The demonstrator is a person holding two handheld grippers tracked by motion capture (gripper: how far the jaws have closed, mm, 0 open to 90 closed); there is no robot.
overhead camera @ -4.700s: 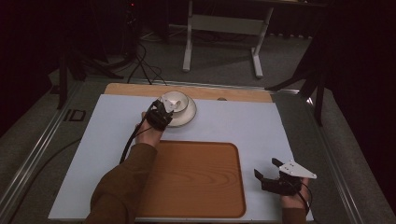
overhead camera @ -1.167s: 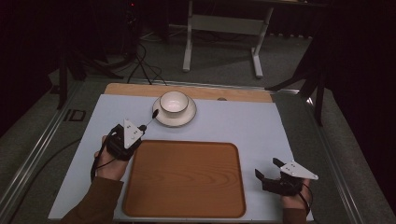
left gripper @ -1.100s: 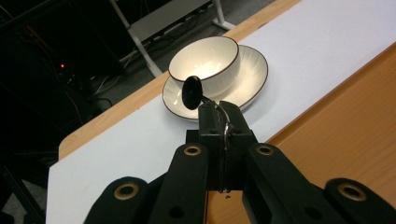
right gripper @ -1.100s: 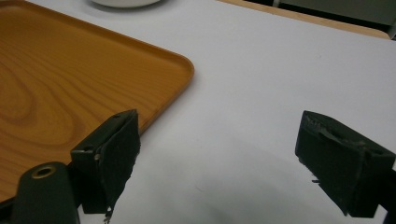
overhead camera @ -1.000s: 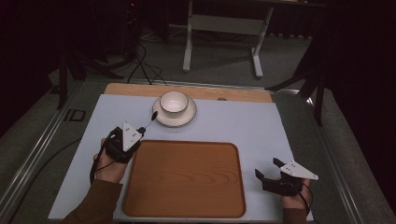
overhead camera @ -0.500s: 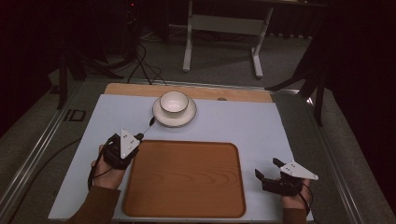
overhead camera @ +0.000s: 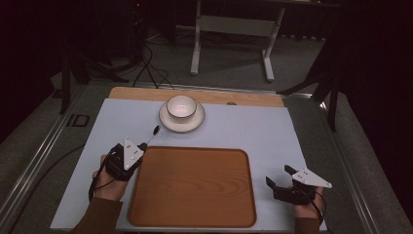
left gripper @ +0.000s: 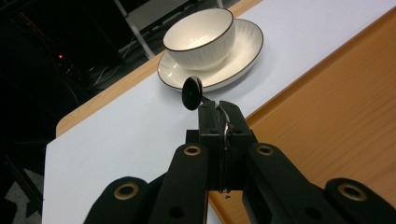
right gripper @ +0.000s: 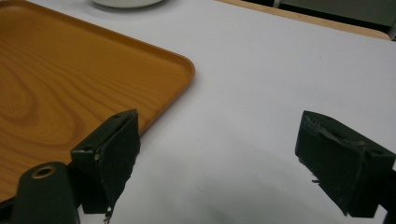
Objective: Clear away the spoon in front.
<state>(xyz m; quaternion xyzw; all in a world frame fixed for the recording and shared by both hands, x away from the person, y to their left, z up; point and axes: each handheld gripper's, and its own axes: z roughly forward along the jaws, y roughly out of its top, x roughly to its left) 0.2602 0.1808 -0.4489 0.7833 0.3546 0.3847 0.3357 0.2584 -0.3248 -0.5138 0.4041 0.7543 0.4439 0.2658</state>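
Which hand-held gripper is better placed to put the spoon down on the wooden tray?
The left hand-held gripper: it is shut on the spoon beside the tray edge. The right hand-held gripper is open and holds nothing.

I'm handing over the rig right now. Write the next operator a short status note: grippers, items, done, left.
Left gripper: shut on the black spoon, held above the mat at the tray's left far corner.
Right gripper: open, holding nothing, low over the mat right of the wooden tray.
Bowl sits on its saucer beyond the tray.
Done: spoon picked up.
Left: probably set spoon, bowl and saucer on the bare tray.
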